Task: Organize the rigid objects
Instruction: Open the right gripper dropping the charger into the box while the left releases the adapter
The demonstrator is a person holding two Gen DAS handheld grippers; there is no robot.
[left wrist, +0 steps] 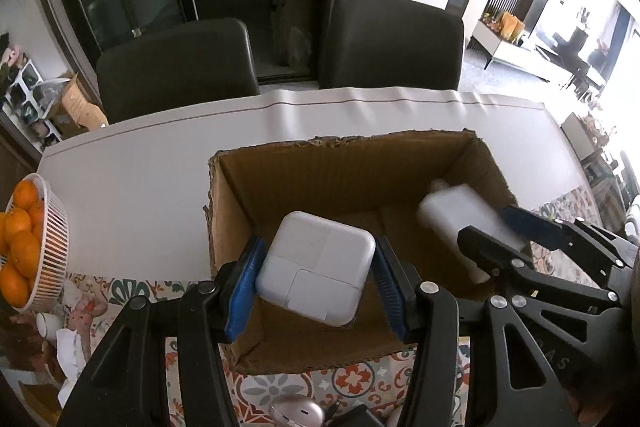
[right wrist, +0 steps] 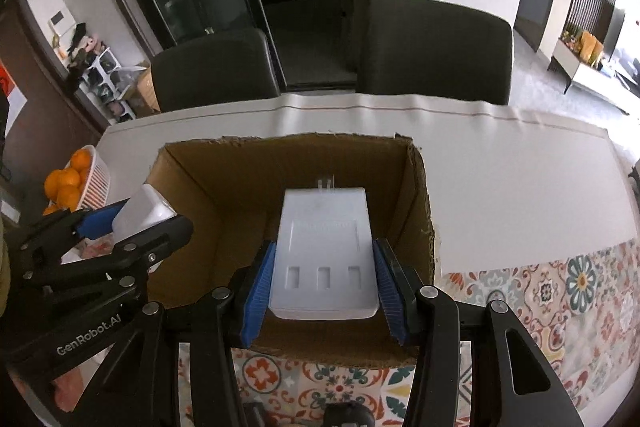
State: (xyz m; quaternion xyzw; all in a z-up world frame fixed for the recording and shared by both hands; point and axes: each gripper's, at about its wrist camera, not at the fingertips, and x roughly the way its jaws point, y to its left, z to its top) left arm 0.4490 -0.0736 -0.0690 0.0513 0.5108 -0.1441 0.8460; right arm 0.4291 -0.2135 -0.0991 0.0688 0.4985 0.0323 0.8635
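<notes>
Left wrist view: left hand-held gripper (left wrist: 316, 281) pinches a square white power adapter (left wrist: 316, 267) above the open cardboard box (left wrist: 340, 163) — positioned for release inside. Right hand-held gripper (right wrist: 324, 281) clamps a white plug-in charger (right wrist: 324, 255) over the same box.

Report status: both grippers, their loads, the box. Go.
Left hand-held gripper shut on square white charger, over cardboard box. Right hand-held gripper shut on white plug adapter, same box. Nothing seen blocking either drop.

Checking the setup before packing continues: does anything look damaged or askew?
The cardboard box has a ragged, torn top rim along its far wall. The square white charger sits tilted in the left tongs. Nothing looks spilled.
</notes>
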